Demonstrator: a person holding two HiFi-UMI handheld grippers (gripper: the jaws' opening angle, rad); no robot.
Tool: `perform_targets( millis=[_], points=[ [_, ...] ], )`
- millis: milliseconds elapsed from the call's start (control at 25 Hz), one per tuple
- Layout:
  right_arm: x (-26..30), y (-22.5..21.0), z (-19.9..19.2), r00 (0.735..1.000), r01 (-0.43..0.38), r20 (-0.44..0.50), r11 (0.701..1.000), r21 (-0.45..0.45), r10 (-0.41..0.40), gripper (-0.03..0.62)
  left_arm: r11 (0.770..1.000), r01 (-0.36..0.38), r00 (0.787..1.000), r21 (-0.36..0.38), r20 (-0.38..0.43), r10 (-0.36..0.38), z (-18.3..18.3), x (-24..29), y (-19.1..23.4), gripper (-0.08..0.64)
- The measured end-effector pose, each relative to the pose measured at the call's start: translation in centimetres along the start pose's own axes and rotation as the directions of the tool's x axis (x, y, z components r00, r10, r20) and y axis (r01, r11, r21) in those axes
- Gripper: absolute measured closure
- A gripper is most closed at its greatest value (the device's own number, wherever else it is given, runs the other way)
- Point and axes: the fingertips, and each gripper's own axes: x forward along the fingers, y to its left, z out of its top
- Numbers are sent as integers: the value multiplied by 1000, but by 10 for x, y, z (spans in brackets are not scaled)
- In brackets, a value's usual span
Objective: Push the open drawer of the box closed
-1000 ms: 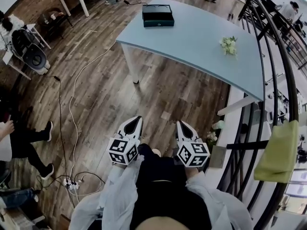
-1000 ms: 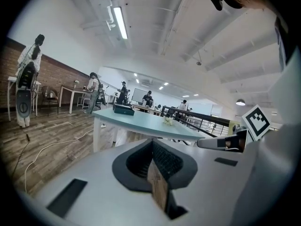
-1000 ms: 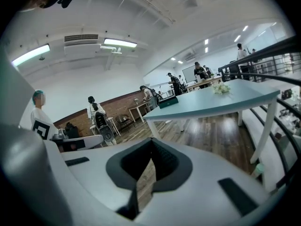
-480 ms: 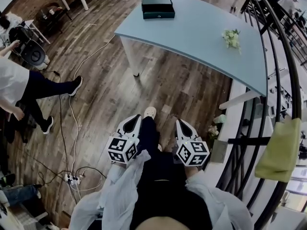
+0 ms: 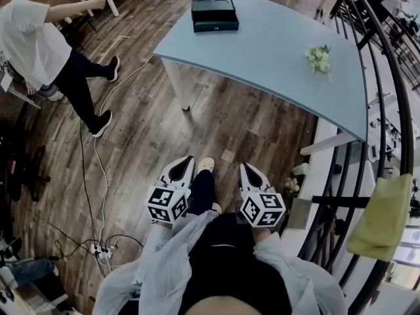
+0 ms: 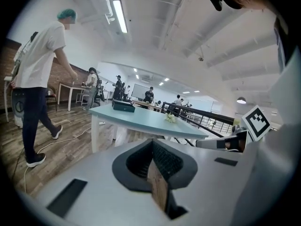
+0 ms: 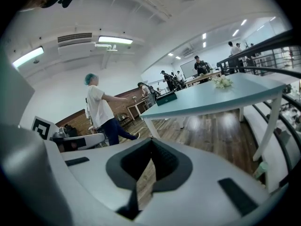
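Note:
A dark green box (image 5: 214, 14) stands at the far left end of the pale blue table (image 5: 275, 51), well away from me. From here I cannot make out how far its drawer stands out. It shows small in the left gripper view as the box (image 6: 123, 106) and in the right gripper view as the box (image 7: 166, 98). My left gripper (image 5: 184, 163) and right gripper (image 5: 247, 169) hang side by side over the wooden floor, near my body. Both are shut with nothing in them, jaws pressed together, the left gripper (image 6: 152, 144) and the right gripper (image 7: 151, 146) alike.
A person in a white shirt (image 5: 39, 38) walks at the far left. White flowers (image 5: 319, 58) lie on the table's right part. Cables and a power strip (image 5: 98, 250) lie on the floor at left. A black railing (image 5: 387, 110) with a yellow-green cloth (image 5: 380, 209) runs along the right.
The person at left has walked away toward the far left corner. My foot has stepped forward between the grippers. Both grippers stay shut in about the same place.

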Motion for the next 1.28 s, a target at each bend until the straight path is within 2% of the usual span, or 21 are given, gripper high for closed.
perform_targets(
  millis=[480, 840, 1280],
  points=[
    [74, -17, 64, 1000, 23, 7, 999, -24, -23, 584, 1000, 13, 1000, 2, 9, -13, 55, 78, 42, 545],
    [130, -32, 106, 997, 68, 35, 998, -3, -68, 584, 999, 32, 999, 20, 24, -33, 95, 134, 84, 545],
    [201, -20, 142, 997, 64, 52, 997, -31, -63, 584, 999, 24, 998, 37, 64, -27, 133, 173, 141, 545]
  ],
)
